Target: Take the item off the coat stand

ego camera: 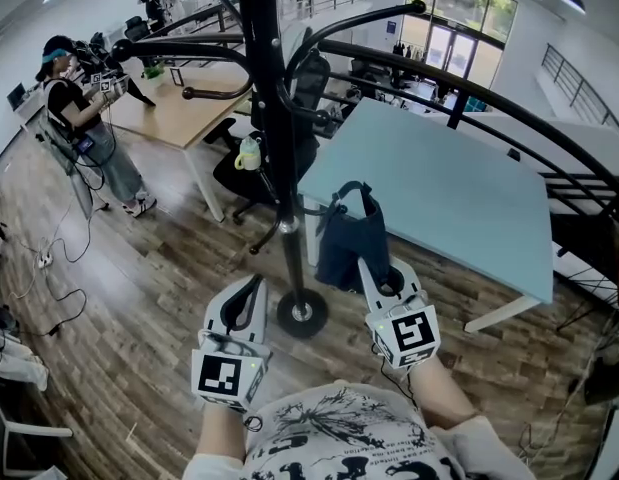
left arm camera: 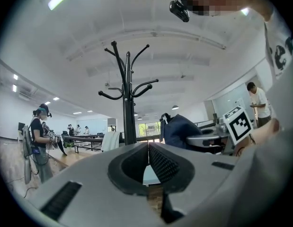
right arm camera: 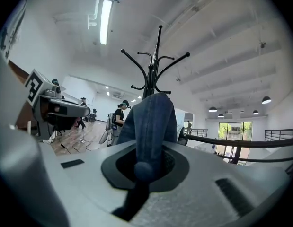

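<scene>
The right tongs [right arm camera: 145, 162] are pressed together on a blue fabric strap of the dark blue bag [right arm camera: 153, 122]. In the right gripper view the strap runs up out of the dark pads, and a rounded end of it lies between them. In the head view the right tongs [ego camera: 377, 271] sit at the bag's lower right side. The bag [ego camera: 344, 236] hangs with its handle looped upward, just to the right of the coat stand's pole and in front of the near edge of the light blue table [ego camera: 449, 193]. From this view it hangs off none of the stand's arms. The left tongs [left arm camera: 148, 151] are pressed together with nothing between them, their ribbed pads meeting in a thin line. In the head view the left tongs [ego camera: 251, 290] point toward the stand's round base [ego camera: 302, 311], which rests on the wooden floor [ego camera: 139, 298]. The black coat stand [ego camera: 277, 118] rises between the two tongs, its curved arms spreading at the top. A black office chair [ego camera: 307, 83] stands behind the pole. Well apart, at the far left, a person [ego camera: 84, 118] in a cap stands beside a wooden table [ego camera: 184, 108].
</scene>
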`<state>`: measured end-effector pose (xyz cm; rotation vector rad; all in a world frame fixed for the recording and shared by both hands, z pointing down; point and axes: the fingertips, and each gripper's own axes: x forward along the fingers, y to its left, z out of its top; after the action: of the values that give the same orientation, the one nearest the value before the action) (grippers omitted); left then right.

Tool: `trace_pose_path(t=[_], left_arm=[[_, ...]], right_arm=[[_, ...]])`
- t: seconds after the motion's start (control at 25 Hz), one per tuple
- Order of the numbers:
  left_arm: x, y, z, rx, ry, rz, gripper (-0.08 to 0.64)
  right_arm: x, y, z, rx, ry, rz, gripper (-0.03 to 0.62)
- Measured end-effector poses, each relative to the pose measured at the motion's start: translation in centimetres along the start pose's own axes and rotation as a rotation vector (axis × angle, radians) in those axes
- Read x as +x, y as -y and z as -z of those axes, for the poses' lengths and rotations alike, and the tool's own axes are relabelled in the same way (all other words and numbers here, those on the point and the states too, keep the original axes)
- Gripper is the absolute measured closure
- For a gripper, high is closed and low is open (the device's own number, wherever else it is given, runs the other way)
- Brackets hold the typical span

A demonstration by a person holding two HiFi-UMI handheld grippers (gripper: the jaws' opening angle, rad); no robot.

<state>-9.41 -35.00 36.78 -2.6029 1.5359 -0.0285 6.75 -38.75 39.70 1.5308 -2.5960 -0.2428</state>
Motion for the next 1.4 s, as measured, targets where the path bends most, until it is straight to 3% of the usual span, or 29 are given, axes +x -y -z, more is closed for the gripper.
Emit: trace_pose_path(t=[0.28, 1.4], left_arm=[[0.5, -0.4, -1.3, -0.004, -0.002, -0.032, 0.555], [0.7, -0.4, -1.4, -0.006, -0.008, -0.042, 0.555]], right_arm=[[-0.4, -0.4, 0.5, 0.034, 0.002, -0.02, 0.59], [-0.2, -1.1, -0.8, 0.018, 0.036, -0.053, 0.591]])
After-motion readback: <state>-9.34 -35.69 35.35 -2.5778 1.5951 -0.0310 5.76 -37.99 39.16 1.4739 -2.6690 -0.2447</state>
